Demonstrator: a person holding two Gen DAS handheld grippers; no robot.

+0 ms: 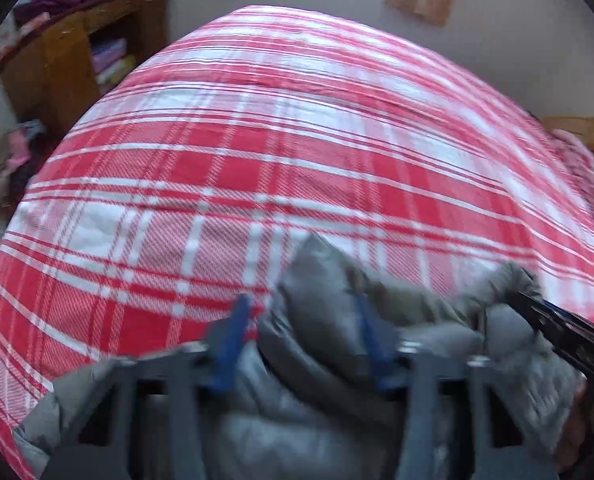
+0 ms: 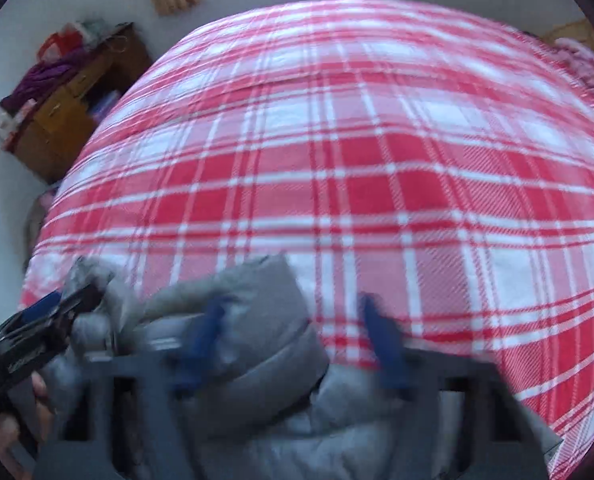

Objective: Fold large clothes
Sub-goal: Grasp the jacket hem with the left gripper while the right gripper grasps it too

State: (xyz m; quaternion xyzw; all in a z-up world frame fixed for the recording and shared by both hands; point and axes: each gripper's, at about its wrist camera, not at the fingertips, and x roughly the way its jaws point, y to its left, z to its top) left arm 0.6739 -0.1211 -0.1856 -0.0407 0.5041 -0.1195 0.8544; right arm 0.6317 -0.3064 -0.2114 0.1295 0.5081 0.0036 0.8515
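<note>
Two wrist views over a bed covered by a red-and-white plaid bedspread. The grey padded jacket lies bunched at the near edge of the bed, directly under both cameras; the rest of the bedspread, out to the far edge, carries no part of it. In the left wrist view the left tongs have their blue fingers spread, with a puffed fold of the jacket rising between them; blur prevents telling whether the fingers press on the cloth or merely straddle it. The right tongs enter from the right side of that view with their dark tips buried in a gathered lump of jacket, apparently clenched on it. In the right wrist view, however, the right tongs show their fingers parted, one over the jacket and one over bare bedspread, so their state cannot be settled. The left tongs appear there at the left, tips at a raised bunch of grey fabric. A wooden cabinet stands beyond the bed's far left corner. Judged progress: early. The jacket is crumpled, no flat panel or crisp crease shows, and spreading, sleeve folding and halving all remain to be done.
</note>
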